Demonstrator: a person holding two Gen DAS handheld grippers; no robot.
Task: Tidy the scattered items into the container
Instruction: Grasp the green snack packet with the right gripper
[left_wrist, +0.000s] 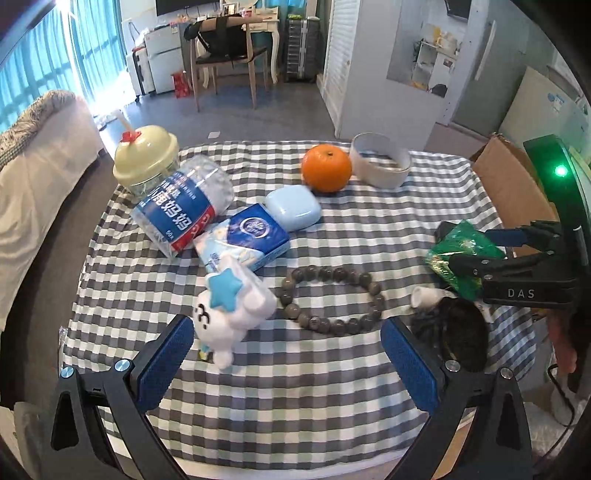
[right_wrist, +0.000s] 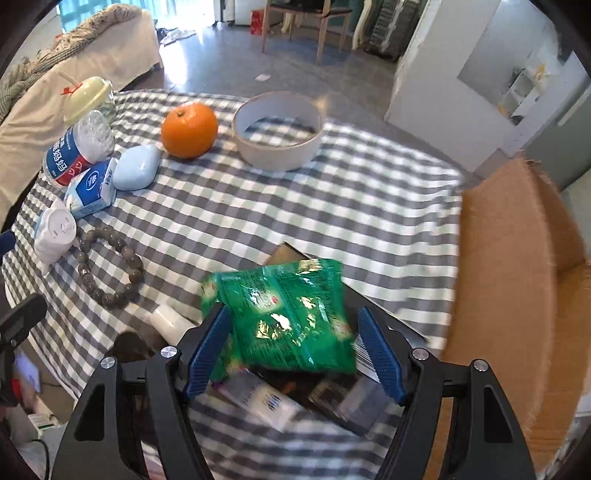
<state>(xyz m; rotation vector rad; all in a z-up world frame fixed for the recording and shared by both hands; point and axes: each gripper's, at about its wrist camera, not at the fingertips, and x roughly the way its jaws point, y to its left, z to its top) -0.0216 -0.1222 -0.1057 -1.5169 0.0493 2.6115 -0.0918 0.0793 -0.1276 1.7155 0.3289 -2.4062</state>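
Note:
My right gripper (right_wrist: 293, 325) is shut on a green snack packet (right_wrist: 291, 314) and holds it above the table's right side, near a cardboard box (right_wrist: 517, 266); the packet also shows in the left wrist view (left_wrist: 458, 254). My left gripper (left_wrist: 288, 347) is open and empty above the checked tablecloth (left_wrist: 332, 236), with a bead bracelet (left_wrist: 332, 301) and a white plush with a blue star (left_wrist: 232, 306) just ahead of its fingers. An orange (left_wrist: 326, 168), a light blue case (left_wrist: 293, 208), a tissue pack (left_wrist: 255, 232), a lying bottle (left_wrist: 184, 206) and a tape ring (left_wrist: 380, 160) lie farther back.
A lidded cup with a straw (left_wrist: 146, 160) stands at the back left. Dark packets and a white tube (right_wrist: 173, 321) lie under the right gripper. A bed (left_wrist: 40, 147) is to the left, a chair (left_wrist: 225, 55) beyond the table.

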